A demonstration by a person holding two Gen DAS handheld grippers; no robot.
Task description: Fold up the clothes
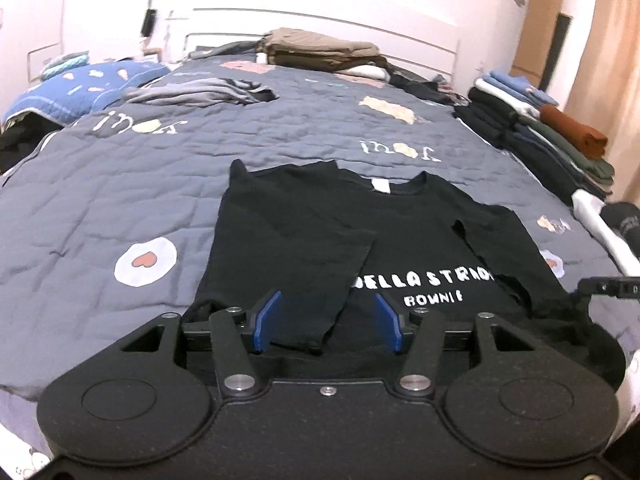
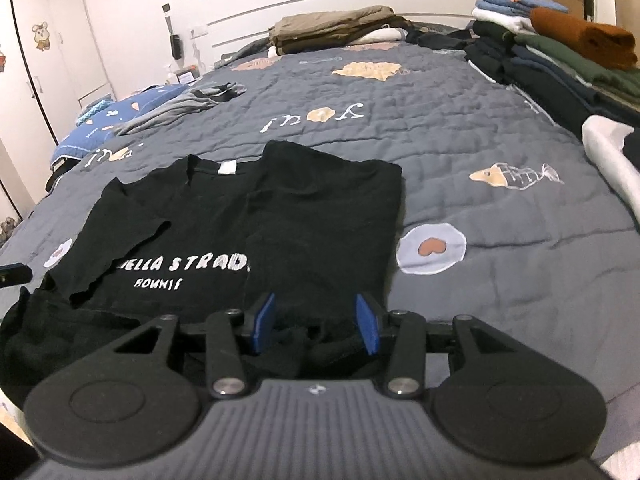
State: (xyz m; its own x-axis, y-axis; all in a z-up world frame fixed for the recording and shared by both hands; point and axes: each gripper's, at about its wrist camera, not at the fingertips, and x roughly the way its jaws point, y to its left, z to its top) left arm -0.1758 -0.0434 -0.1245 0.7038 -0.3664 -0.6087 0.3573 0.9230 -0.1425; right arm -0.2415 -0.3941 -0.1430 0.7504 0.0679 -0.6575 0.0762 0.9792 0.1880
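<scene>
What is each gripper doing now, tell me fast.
Left gripper: open, over black printed cotton T-shirt, holding nothing.
Right gripper: open, holding nothing.

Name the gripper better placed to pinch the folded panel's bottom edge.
Probably left: the left gripper has open jaws straddling the flat folded hem of the black printed T-shirt. The right gripper, also open, faces bunched fabric.

Your left gripper (image 1: 326,322) and right gripper (image 2: 316,322): matte black linkages, blue pads, silver screws (right base ribbed).
</scene>
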